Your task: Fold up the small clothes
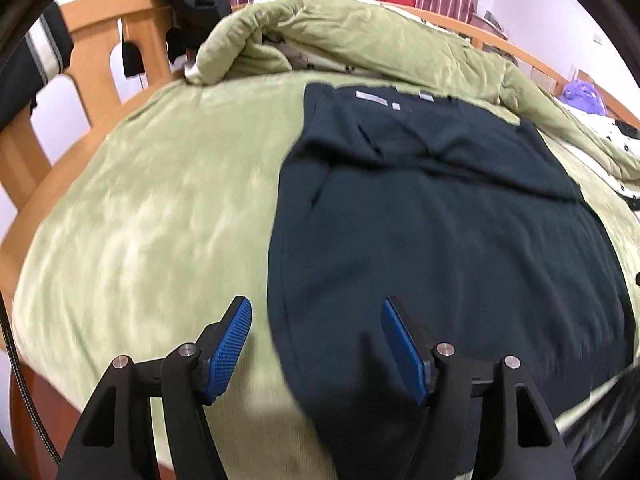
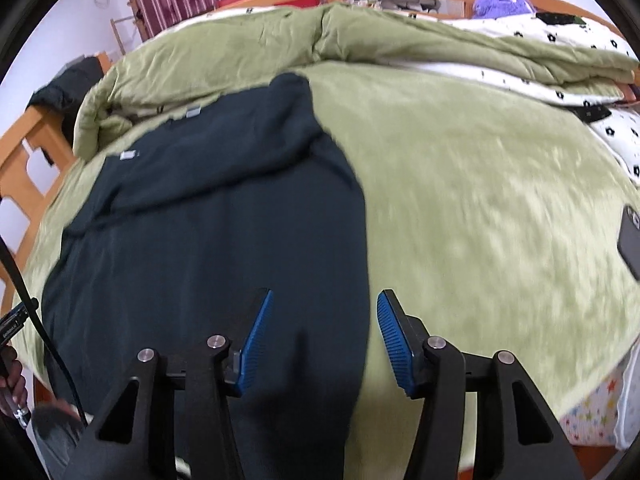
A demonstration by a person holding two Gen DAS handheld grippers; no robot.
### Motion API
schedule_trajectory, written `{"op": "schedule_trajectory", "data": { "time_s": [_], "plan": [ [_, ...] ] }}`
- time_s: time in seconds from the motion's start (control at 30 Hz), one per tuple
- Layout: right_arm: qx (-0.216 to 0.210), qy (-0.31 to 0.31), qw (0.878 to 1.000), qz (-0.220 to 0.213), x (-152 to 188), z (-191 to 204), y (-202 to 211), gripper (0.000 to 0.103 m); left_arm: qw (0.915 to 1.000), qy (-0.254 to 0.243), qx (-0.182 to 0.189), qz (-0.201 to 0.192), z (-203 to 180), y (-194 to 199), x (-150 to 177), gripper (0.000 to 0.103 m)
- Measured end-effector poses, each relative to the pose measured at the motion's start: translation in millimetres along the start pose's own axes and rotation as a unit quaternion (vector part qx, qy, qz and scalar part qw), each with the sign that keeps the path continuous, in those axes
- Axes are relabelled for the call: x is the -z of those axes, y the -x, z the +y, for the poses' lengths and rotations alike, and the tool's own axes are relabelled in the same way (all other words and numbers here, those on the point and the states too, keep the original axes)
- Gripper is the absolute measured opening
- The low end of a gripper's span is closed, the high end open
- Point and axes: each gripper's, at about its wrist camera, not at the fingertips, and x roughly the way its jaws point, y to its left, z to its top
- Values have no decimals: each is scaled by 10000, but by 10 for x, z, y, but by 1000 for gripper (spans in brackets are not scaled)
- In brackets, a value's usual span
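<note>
Dark garment (image 1: 460,240) lies flat on the green-covered bed (image 1: 152,208), far portion folded over. Left gripper (image 1: 316,344) straddles its near left edge, fingers spread, holding nothing. Right gripper (image 2: 325,336) straddles its near right edge, fingers likewise spread. Phone (image 2: 631,242) lies far right.

Shirt (image 1: 460,232) flat on bed blanket (image 1: 152,220), near edge. Bunched quilt (image 2: 248,46) behind it, far side. Phone (image 2: 631,240) on blanket far right. Headboard (image 1: 96,40) left.
</note>
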Motion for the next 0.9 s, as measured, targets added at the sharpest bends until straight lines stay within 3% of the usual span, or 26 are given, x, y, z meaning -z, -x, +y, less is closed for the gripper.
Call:
{"op": "schedule_trajectory", "data": {
  "time_s": [0.23, 0.43, 0.6, 0.77, 0.8, 0.83, 0.87, 0.9],
  "plan": [
    [-73, 19, 9995, 301, 446, 65, -71, 54, 9994, 23, 177, 281, -46, 38, 443, 65],
    [-5, 4, 9991, 420, 600, 97, -78, 54, 9971, 376, 532, 389, -65, 55, 580, 64],
    [-205, -180, 9982, 542, 753, 58, -46, 54, 9947, 469, 779, 471, -136, 41, 659, 63],
    [-151, -89, 9975, 684, 856, 108, -69, 53, 9975, 216, 534, 405, -259, 86, 712, 58],
    [-127, -57, 9975, 690, 855, 121, -72, 52, 9977, 228, 504, 399, -256, 96, 709, 51],
    [-139, -44, 9975, 688, 847, 122, -73, 44, 9977, 278, 479, 384, -243, 110, 708, 47],
    [-205, -18, 9977, 642, 839, 127, -56, 26, 9975, 326, 495, 375, -222, 119, 695, 39],
    [-278, 21, 9980, 569, 833, 131, -17, 22, 9973, 368, 530, 354, -206, 134, 687, 29]
  ]
}}
